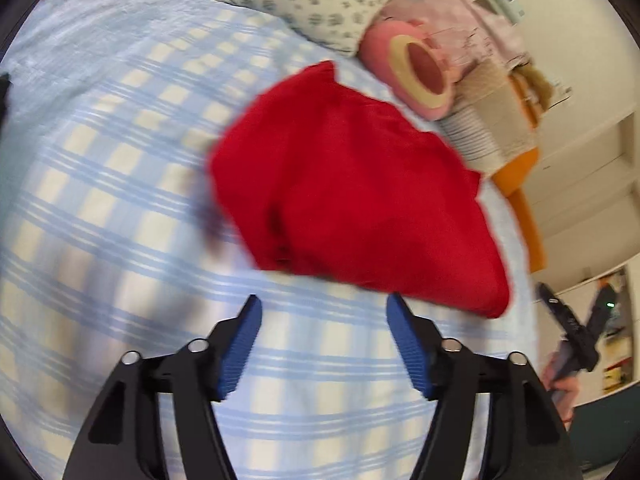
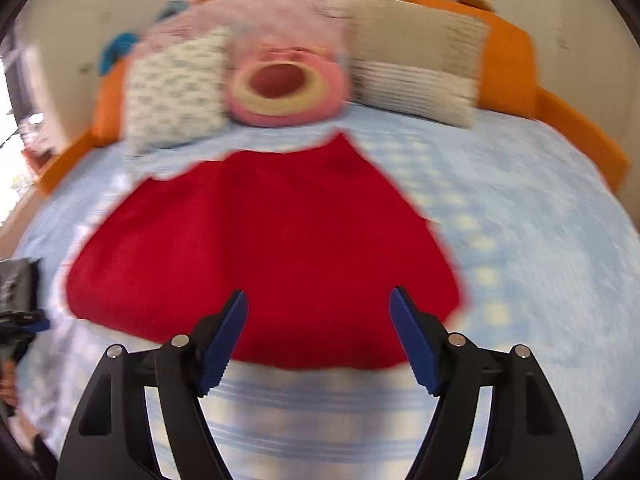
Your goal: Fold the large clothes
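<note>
A red garment (image 1: 352, 196) lies folded into a compact shape on the blue-and-white checked bed sheet (image 1: 120, 160). My left gripper (image 1: 324, 308) is open and empty, hovering over the sheet just short of the garment's near edge. In the right wrist view the garment (image 2: 260, 248) lies straight ahead. My right gripper (image 2: 318, 300) is open and empty, above the garment's near edge. The right gripper also shows at the far right of the left wrist view (image 1: 576, 332). Both views are motion-blurred.
At the head of the bed lie a floral pillow (image 2: 176, 88), a pink plush toy with an open mouth (image 2: 284, 84), a beige striped cushion (image 2: 416, 64) and a pink blanket (image 2: 272, 4). An orange bed frame (image 2: 508, 68) surrounds the mattress. Shelves (image 1: 612, 332) stand off to the right.
</note>
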Tool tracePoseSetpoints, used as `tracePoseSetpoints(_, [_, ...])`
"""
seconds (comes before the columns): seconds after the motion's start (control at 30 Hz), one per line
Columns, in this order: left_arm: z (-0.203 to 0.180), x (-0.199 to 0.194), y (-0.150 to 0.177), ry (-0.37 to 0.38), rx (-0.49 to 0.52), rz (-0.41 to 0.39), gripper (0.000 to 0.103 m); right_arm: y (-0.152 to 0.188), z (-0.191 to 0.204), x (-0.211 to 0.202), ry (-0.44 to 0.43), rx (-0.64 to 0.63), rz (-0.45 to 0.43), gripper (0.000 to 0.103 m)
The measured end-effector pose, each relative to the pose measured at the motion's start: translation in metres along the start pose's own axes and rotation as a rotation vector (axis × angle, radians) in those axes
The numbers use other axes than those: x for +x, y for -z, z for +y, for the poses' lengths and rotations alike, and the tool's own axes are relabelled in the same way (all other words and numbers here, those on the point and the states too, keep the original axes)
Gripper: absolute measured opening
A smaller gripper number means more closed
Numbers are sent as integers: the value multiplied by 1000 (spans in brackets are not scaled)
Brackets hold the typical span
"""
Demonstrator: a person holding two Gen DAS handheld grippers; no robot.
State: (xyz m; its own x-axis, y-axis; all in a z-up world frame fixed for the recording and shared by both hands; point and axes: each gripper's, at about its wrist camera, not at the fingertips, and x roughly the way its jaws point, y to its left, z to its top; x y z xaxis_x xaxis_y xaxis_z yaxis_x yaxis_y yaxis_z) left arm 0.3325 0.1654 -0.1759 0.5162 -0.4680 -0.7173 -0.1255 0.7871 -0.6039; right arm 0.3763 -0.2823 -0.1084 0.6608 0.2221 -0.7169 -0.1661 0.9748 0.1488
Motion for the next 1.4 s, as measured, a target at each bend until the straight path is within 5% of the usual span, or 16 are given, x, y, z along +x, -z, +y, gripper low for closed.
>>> tracePoseSetpoints(0.17, [4, 25, -1, 173, -174, -14, 70, -21, 55, 34, -99, -5, 45, 72])
tracePoseSetpoints(0.43, [26, 62, -1, 113, -292, -73, 75, -16, 84, 59, -148, -42, 78, 72])
tracePoseSetpoints(0.7, [33, 78, -10, 144, -342, -172, 90, -12, 69, 81, -153, 16, 94, 79])
tracePoseSetpoints(0.9, [23, 76, 6, 206, -364, -190, 90, -1, 60, 105, -162, 58, 142, 79])
tracePoseSetpoints(1.07, [26, 85, -15, 198, -389, -189, 91, 4, 63, 107, -161, 44, 139, 80])
tracePoseSetpoints(1.13, [25, 87, -26, 167, -371, -178, 91, 5, 63, 106, -161, 25, 141, 80])
tracePoseSetpoints(1.3, [-5, 96, -55, -62, -116, -148, 92, 9, 60, 106, -147, -26, 146, 80])
tracePoseSetpoints(1.4, [0, 99, -58, -70, -167, -142, 87, 9, 59, 104, -160, -24, 139, 80])
